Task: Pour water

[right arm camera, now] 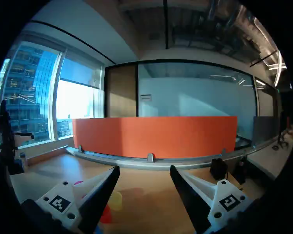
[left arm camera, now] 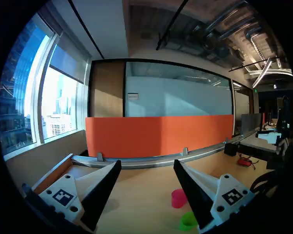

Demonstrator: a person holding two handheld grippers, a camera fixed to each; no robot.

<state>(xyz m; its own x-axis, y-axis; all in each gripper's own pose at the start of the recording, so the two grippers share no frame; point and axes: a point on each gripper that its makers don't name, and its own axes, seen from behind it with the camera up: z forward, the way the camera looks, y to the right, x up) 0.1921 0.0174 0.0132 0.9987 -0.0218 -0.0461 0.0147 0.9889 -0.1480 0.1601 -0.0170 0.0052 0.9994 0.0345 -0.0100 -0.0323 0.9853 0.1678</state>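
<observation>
My left gripper (left arm camera: 146,163) hangs released over a wooden desk (left arm camera: 146,197), its two fingers spread wide with nothing between them. A pink cup (left arm camera: 178,197) stands on the desk just inside the right-hand finger. A green cup (left arm camera: 188,220) sits nearer to me, just beside the pink one and partly hidden by that finger. Both stand upright with their mouths up; I cannot tell what is in them.

My right gripper (right arm camera: 144,169) is likewise spread and empty above the same desk (right arm camera: 150,202). In its view a yellow cup (right arm camera: 116,201) stands close by the left-hand finger, and a red cup (right arm camera: 106,215) is just beside it, half tucked behind the finger's edge.

Beyond the cups, a low orange panel (left arm camera: 158,134) runs along the far edge of the desk in a silver rail, and it is seen again in the right gripper view (right arm camera: 154,136). A small black box (left arm camera: 230,149) rests at the panel's right end, with a small red item (left arm camera: 245,161) near it on the desk. Glass walls rise behind the panel. On the left a tall window (left arm camera: 56,109) looks out on sunlit towers.
</observation>
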